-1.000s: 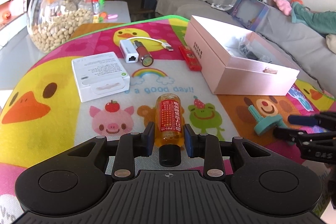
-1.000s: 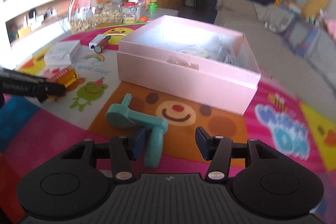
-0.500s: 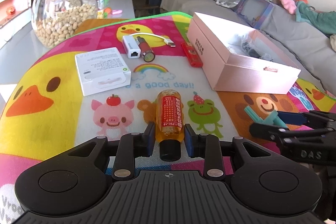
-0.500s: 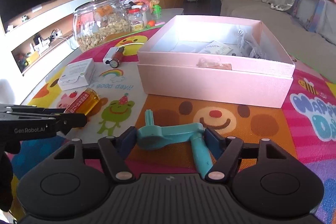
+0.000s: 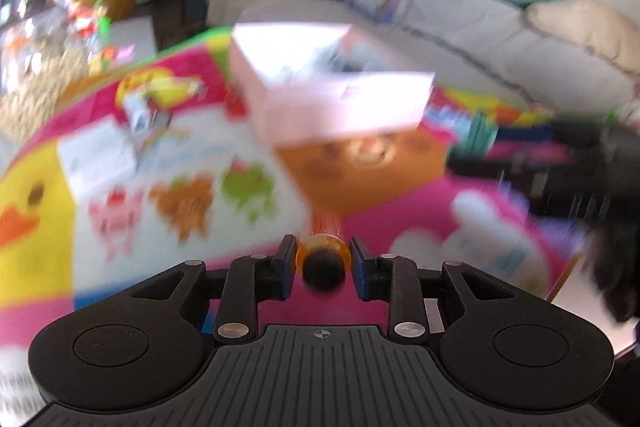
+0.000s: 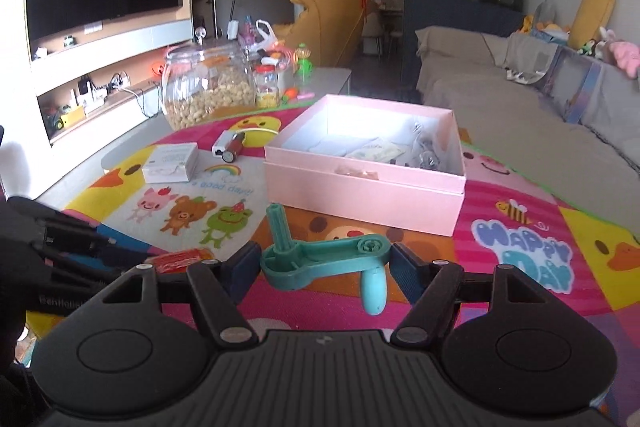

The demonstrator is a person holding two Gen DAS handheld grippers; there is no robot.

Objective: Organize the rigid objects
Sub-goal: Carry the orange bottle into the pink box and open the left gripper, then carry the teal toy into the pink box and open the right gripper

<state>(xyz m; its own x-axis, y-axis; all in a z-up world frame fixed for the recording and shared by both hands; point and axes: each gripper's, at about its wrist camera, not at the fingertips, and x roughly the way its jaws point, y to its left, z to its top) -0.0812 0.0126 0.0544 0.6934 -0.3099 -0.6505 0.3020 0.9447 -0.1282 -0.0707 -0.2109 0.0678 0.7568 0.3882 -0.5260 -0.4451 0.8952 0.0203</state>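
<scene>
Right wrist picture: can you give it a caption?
Right gripper holds a teal crank before the pink box.

A: Path ahead of my right gripper [image 6: 324,263]?
B: Open mat [image 6: 516,227], then the pink box [image 6: 364,195] wall; its top is open.
A: Left side?
B: My left gripper [image 6: 72,259] sits low left. White box [image 6: 171,163] and peanut jar [image 6: 208,87] stand further back.

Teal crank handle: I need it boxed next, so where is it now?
In the right wrist view, the teal crank handle sits between the right gripper fingers, just before the pink box.
</scene>
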